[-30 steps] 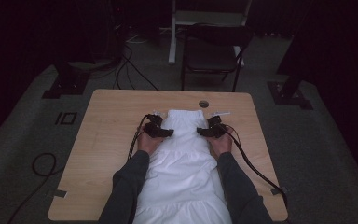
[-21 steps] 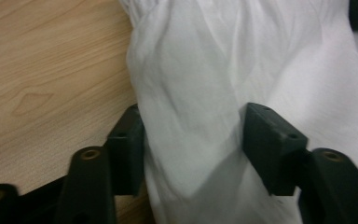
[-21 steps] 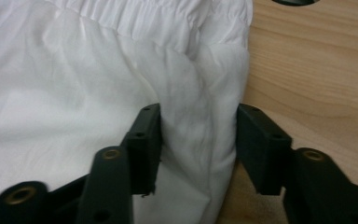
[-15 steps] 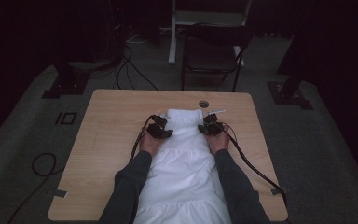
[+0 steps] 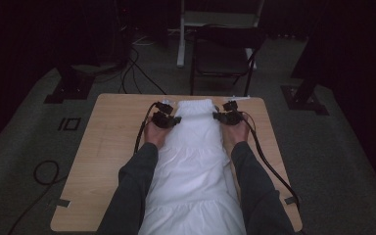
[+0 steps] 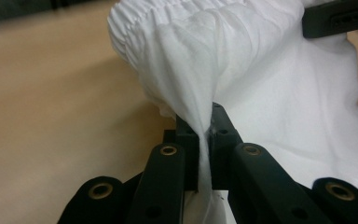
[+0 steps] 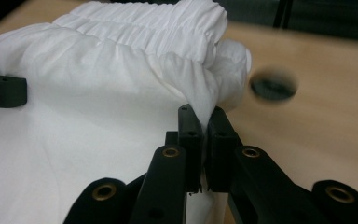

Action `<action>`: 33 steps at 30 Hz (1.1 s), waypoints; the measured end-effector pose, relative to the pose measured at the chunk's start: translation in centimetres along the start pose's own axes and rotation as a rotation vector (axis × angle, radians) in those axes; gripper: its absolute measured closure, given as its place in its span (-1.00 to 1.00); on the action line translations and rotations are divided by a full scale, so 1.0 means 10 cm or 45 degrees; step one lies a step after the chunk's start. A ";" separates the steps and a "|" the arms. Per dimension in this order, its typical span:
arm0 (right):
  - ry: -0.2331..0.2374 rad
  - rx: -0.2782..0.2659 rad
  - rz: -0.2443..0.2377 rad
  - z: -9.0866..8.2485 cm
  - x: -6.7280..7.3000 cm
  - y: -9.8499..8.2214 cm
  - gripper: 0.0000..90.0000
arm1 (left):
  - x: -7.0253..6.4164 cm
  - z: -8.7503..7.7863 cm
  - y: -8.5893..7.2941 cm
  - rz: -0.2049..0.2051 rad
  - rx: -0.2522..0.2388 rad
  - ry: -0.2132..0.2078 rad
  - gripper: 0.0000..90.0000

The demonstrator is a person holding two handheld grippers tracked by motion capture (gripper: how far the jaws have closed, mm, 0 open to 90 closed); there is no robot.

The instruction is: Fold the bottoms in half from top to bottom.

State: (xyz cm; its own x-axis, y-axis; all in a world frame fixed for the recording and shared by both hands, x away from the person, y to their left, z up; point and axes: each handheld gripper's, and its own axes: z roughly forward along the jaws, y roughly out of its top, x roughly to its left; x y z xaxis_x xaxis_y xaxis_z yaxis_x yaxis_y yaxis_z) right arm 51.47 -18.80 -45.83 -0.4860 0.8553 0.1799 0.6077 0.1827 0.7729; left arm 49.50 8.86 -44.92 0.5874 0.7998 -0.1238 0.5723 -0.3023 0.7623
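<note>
Both grippers are clamped on cloth now. The left gripper (image 6: 204, 135) has just been closing, and a pinch of the white garment (image 5: 196, 161) sits squeezed between its fingers (image 6: 187, 133), the fabric rising out of the jaws in a taut tent toward the gathered elastic waistband (image 6: 177, 14) just beyond the tips. Over on the other side, the right gripper (image 7: 204, 123) has likewise just been closing, and its fingers (image 7: 189, 126) bite a fold at the waistband's corner, the cloth peaking straight up from the jaws. A dark round hole (image 7: 274, 86) in the wooden table (image 5: 112, 142) lies off to the side of those fingertips, clear of the cloth. From above, the left gripper (image 5: 169, 120) and right gripper (image 5: 225, 116) hold opposite edges of the garment's far end, with the waistband spanning between them and the rest of the white cloth trailing back between the person's forearms toward the near table edge.
</note>
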 end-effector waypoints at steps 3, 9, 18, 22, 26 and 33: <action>-0.003 -0.074 -0.004 -0.17 0.02 0.23 0.93 | -0.02 -0.17 0.25 0.021 -0.071 0.007 0.92; -0.007 -0.237 -0.046 -0.53 0.13 0.58 0.93 | -0.08 -0.48 0.53 0.062 -0.176 0.005 0.91; 0.137 -0.174 -0.139 -0.83 0.31 0.28 0.92 | -0.21 -0.74 0.17 0.151 -0.116 -0.075 0.90; 0.234 -0.144 -0.169 -1.03 0.43 -0.08 0.92 | -0.39 -0.99 -0.16 0.192 -0.127 -0.134 0.89; 0.320 -0.085 -0.214 -1.16 0.58 -0.53 0.91 | -0.60 -1.17 -0.60 0.212 -0.084 -0.182 0.88; 0.387 0.115 -0.270 -1.11 0.82 -1.31 0.91 | -0.89 -1.07 -1.51 0.213 0.157 -0.200 0.84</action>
State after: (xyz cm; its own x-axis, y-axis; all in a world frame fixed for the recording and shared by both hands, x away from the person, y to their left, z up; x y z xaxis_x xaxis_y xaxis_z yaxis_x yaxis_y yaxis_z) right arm 32.51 -19.53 -47.74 -0.7629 0.6134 0.2045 0.5199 0.3939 0.7579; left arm 29.47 11.84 -48.55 0.7558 0.6460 -0.1073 0.5196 -0.4919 0.6986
